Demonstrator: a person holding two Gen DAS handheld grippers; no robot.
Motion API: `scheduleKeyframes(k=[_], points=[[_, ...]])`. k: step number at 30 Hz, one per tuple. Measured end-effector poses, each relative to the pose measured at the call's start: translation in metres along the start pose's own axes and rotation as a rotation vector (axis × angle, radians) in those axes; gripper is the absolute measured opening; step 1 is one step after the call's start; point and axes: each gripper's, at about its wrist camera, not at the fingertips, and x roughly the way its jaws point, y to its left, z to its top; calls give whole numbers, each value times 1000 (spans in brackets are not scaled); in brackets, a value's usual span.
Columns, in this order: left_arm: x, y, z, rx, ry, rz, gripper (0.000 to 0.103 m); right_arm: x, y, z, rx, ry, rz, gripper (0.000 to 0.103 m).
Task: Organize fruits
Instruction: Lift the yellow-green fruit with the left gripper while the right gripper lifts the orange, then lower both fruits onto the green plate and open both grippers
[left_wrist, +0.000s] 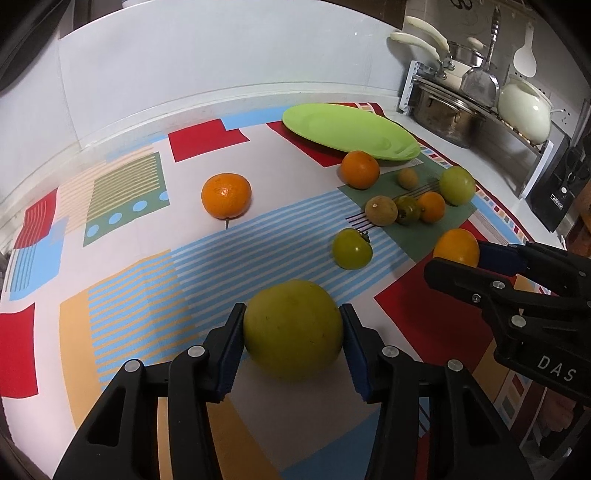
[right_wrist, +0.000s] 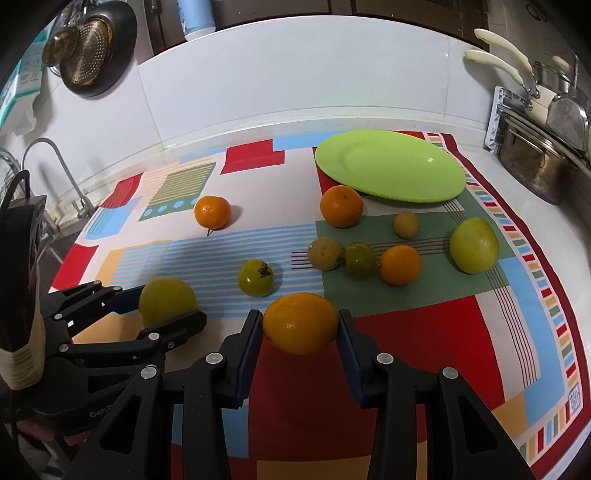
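Observation:
My left gripper (left_wrist: 291, 326) is shut on a large yellow-green fruit (left_wrist: 291, 328) that rests on the patterned cloth (left_wrist: 129, 295); the right wrist view shows the same grip (right_wrist: 168, 306) at lower left. My right gripper (right_wrist: 301, 326) is shut on a yellow-orange fruit (right_wrist: 301, 323), also seen at the right of the left wrist view (left_wrist: 456, 251). A lime-green plate (left_wrist: 351, 129) (right_wrist: 388, 166) lies bare at the back right. Loose on the cloth are a stemmed tangerine (right_wrist: 212, 212), an orange (right_wrist: 341, 206), a green tomato (right_wrist: 255, 277) and several small fruits (right_wrist: 400, 264).
A rack with steel pots and pans (left_wrist: 461, 110) stands at the right edge of the counter. A tap and sink (right_wrist: 48, 155) lie to the left, and a colander (right_wrist: 88, 48) hangs on the tiled wall behind.

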Motion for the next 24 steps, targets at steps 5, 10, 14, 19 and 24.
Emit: scheduleKeyframes(k=[5, 10, 14, 19, 24], points=[[-8, -4, 5, -5, -23, 8, 49, -2, -2, 2, -7, -10, 4, 41], [-18, -10, 19, 2, -61, 16, 49, -9, -7, 8, -11, -35, -1, 41], [-26, -17, 35, 10, -104, 10, 49, -17, -15, 17, -8, -68, -6, 41], [-32, -27, 59, 26, -149, 1, 49, -31, -27, 34, -11, -127, -25, 41], [-34, -38, 85, 57, -185, -6, 49, -41, -43, 53, -15, -179, -47, 41]])
